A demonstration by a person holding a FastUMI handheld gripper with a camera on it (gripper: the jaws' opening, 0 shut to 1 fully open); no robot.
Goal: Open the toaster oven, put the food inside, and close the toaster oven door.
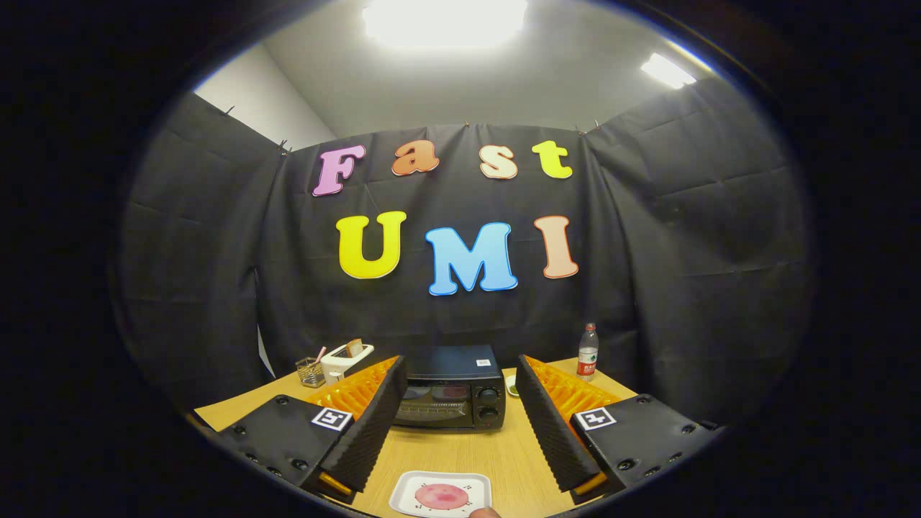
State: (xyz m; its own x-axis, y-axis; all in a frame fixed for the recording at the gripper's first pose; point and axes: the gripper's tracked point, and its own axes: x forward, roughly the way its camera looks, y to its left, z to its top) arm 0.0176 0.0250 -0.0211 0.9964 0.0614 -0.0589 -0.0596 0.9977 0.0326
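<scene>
Gripper (460, 403) held wide open above a wooden table (460, 453), fingers (374, 424) spread well apart with nothing between them but bare tabletop. Straight ahead, framed in the gap between the fingertips, a black toaster oven (450, 396) at the far side of the table, door shut, two knobs stacked on its right-hand panel, glass front dim. Close in, just behind the finger bases and centred between them, a small white square plate (410, 488) carrying a round pink piece of food (442, 496); lying flat, untouched by either finger. At the plate's near edge, a small brownish rounded shape, too cut off to identify. Beyond the left finger, a white pop-up toaster (345, 358) with a slice of bread standing in its slot, and beside that a small wire basket (310, 372) holding a pink item. Beyond the right finger, a clear plastic bottle (588, 352) with a red label, upright near the table's back edge. Just beside the oven's right side, a small greenish object partly hidden, unclear what.
</scene>
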